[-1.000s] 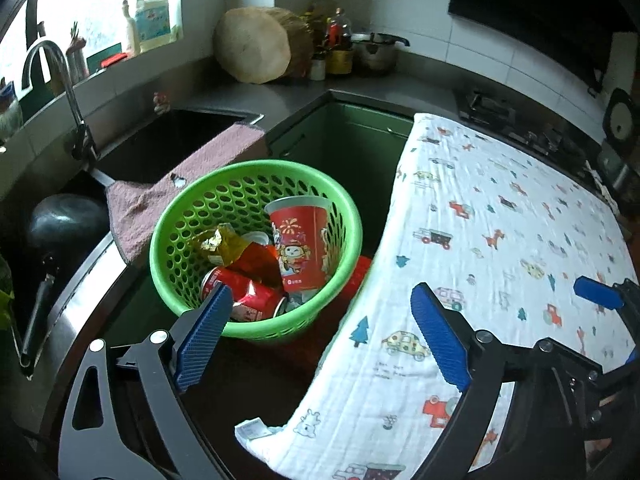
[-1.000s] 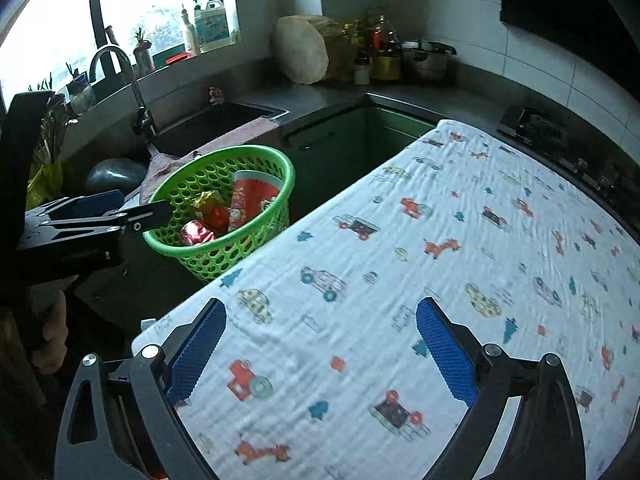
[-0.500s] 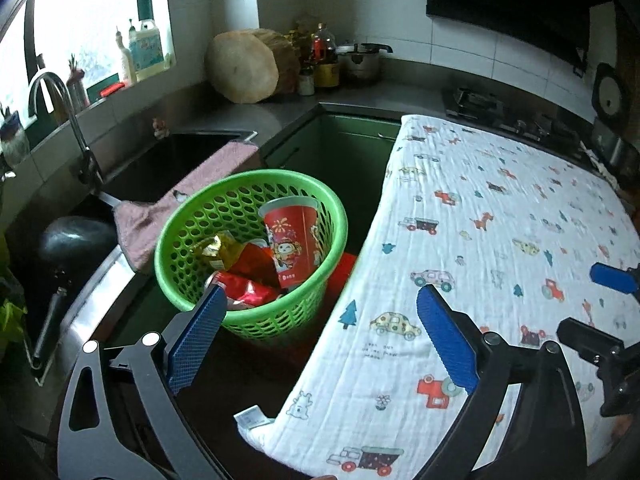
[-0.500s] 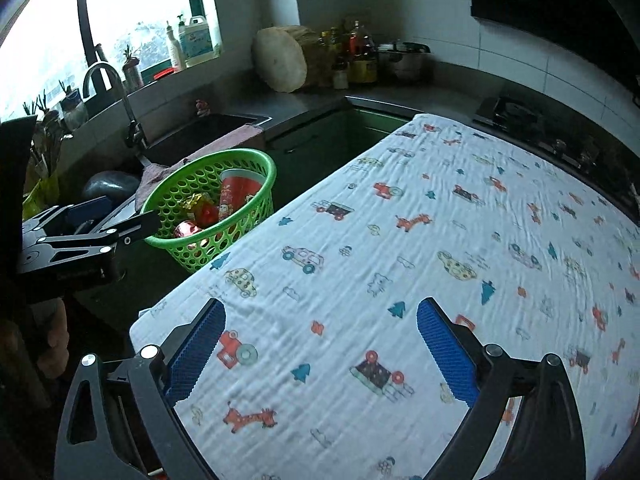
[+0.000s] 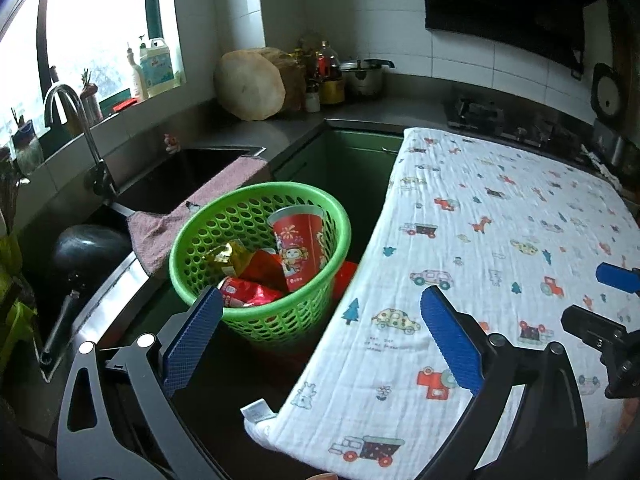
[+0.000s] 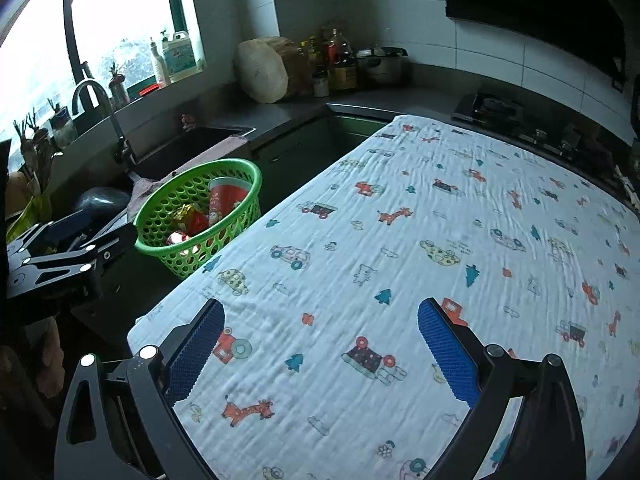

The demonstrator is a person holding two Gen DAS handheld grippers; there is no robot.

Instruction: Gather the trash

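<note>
The left gripper [image 5: 320,332], black-framed with blue ribbed pads, hangs with its jaws opening and nothing between them; through the gap show the near wall of the basket and the edge of the cloth. The right gripper [image 6: 320,340], of the same make, hovers over the cloth with its jaws wide apart and empty.

The round green plastic basket with a perforated wall [image 5: 192,248] stands just beside the left edge of the white muslin cloth printed with cars, trees and giraffes [image 5: 500,240], which covers a flat surface. The collected trash lies inside the basket: a tall red paper cup with a cartoon print [image 5: 298,244] leans upright against the far wall, a crumpled gold foil wrapper [image 5: 224,258] lies to its left, and a crushed red drink can [image 5: 244,294] lies at the bottom nearest the camera. Another red wrapper seems to lie between them, though the heap is too tangled to be sure. The cloth itself bears nothing.

Behind the basket a pink towel [image 5: 208,200] hangs over the edge of a dark steel sink [image 5: 176,172] with a curved chrome tap [image 5: 76,120]. A round wooden chopping block [image 5: 250,84] leans in the counter corner.
</note>
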